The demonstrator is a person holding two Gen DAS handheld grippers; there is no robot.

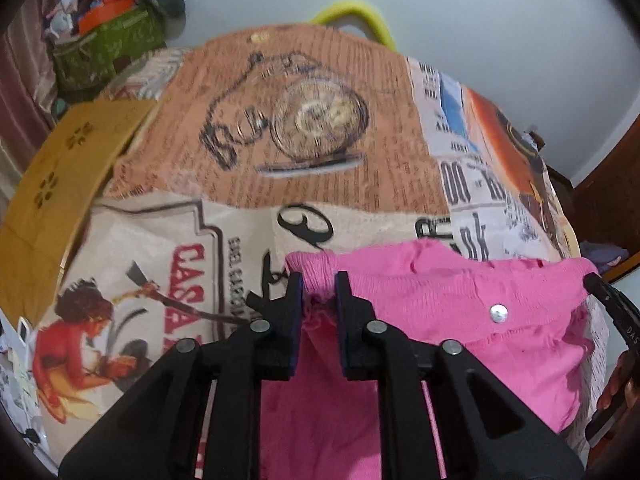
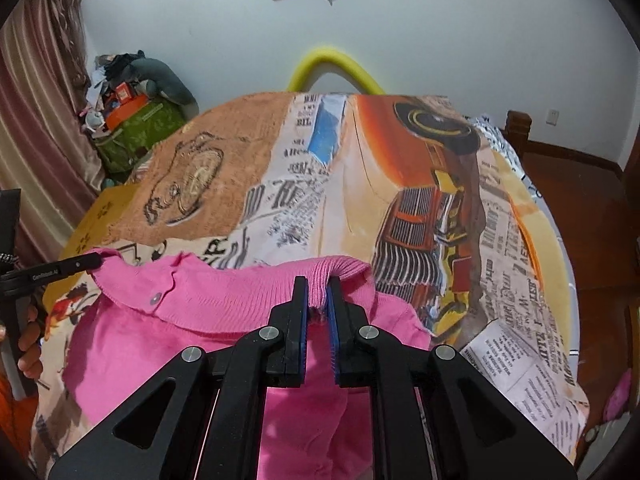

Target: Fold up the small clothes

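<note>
Garment: small bright pink knitted garment (image 2: 224, 312) with a ribbed band and a silver snap stud (image 1: 498, 313); held up by its ribbed top edge, lower part hanging over the near side of the table.
Left gripper (image 1: 319, 286): black two-finger tool; jaws narrowly parted, pinching a bunched corner of the ribbed band.
Right gripper (image 2: 318, 290): black two-finger tool; jaws nearly pressed together, pinching the ribbed band at the opposite end.
Surface: table covered by a cloth printed with newspaper text, pocket watch and orange car (image 2: 360, 184).
Background: yellow foam tube (image 2: 336, 64) arching behind the table's far edge; white wall.
</note>
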